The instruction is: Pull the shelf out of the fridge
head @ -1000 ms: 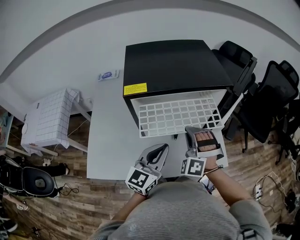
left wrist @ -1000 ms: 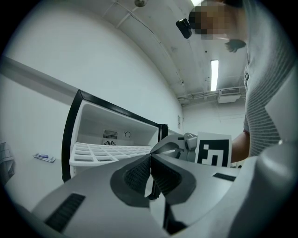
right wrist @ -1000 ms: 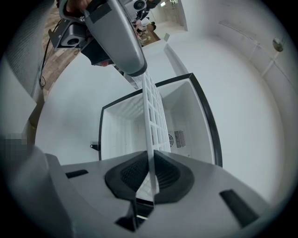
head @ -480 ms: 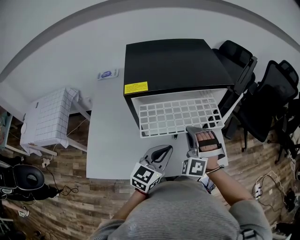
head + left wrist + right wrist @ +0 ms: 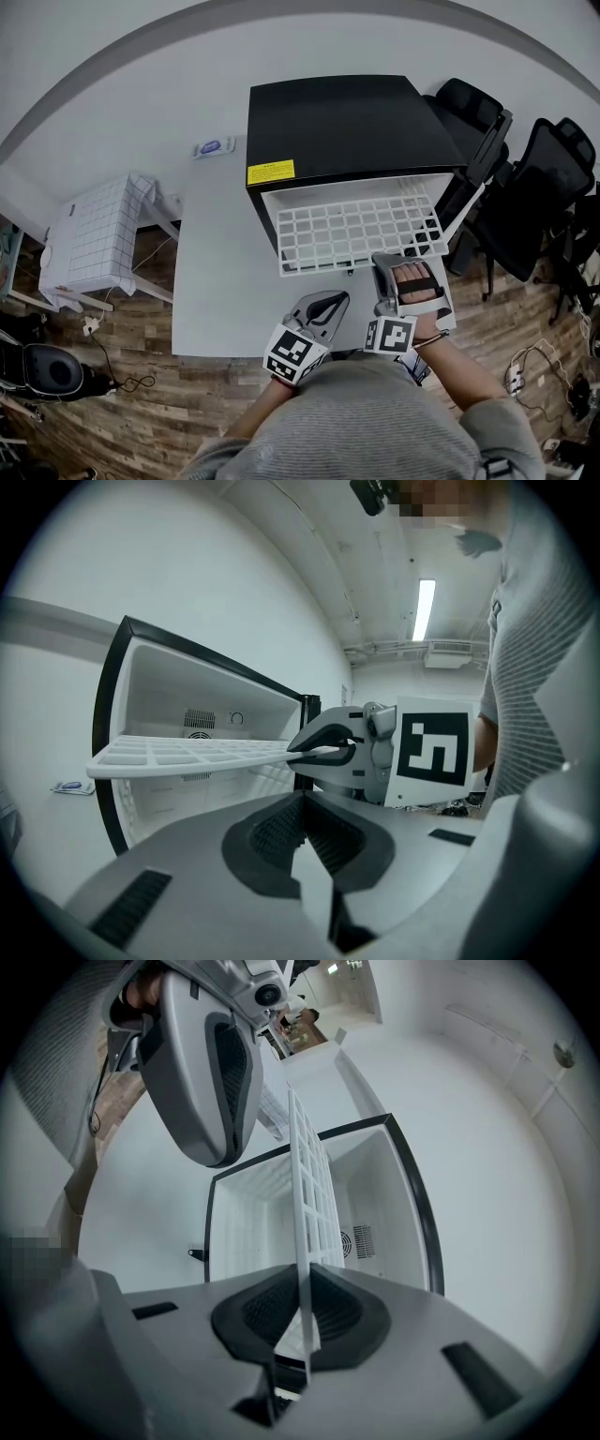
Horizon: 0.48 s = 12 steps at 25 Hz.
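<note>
A pale grey rectangular tabletop [image 5: 216, 281] set against a white wall, with two things on it.
A black box-shaped mini fridge [image 5: 337, 122] stands on the right half of the tabletop, its back toward the wall and its open front facing the near edge. A small flat white-and-blue packet [image 5: 214, 148] lies at the far left corner, near the fridge's rear left corner but not touching it.

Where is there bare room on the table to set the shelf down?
Left of the fridge, the table is bare from the small blue-and-white item at the back to the near edge. In front of the fridge it is crowded: the shelf overhangs there, plus the right gripper and left gripper.
</note>
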Each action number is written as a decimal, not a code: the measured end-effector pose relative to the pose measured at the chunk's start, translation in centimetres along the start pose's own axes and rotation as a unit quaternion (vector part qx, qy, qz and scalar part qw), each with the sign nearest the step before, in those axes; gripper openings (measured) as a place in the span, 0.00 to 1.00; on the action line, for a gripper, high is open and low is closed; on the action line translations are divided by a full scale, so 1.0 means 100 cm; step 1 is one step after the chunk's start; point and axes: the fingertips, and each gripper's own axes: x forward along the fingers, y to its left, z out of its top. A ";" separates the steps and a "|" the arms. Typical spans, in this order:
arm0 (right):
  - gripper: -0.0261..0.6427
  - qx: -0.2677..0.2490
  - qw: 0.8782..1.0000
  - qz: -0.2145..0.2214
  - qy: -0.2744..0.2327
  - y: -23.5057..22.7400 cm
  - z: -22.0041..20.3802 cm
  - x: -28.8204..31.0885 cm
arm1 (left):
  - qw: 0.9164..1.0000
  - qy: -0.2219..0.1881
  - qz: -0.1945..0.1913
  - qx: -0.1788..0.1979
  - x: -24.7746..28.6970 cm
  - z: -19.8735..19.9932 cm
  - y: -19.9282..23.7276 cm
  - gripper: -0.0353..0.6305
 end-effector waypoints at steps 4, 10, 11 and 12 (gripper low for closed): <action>0.09 -0.001 1.000 -0.001 0.001 0.001 0.003 -0.005 | 1.000 -0.007 -0.002 0.003 -0.003 0.002 -0.001 0.07; 0.09 0.029 0.999 0.035 -0.008 0.029 0.008 -0.018 | 1.000 -0.022 -0.011 0.017 -0.005 0.008 -0.005 0.07; 0.09 0.024 0.999 0.040 -0.005 0.037 0.007 -0.019 | 0.999 -0.023 -0.012 0.018 -0.005 0.008 -0.006 0.07; 0.09 0.017 0.999 0.044 -0.002 0.045 0.006 -0.020 | 0.999 -0.024 -0.014 0.020 -0.005 0.009 -0.007 0.07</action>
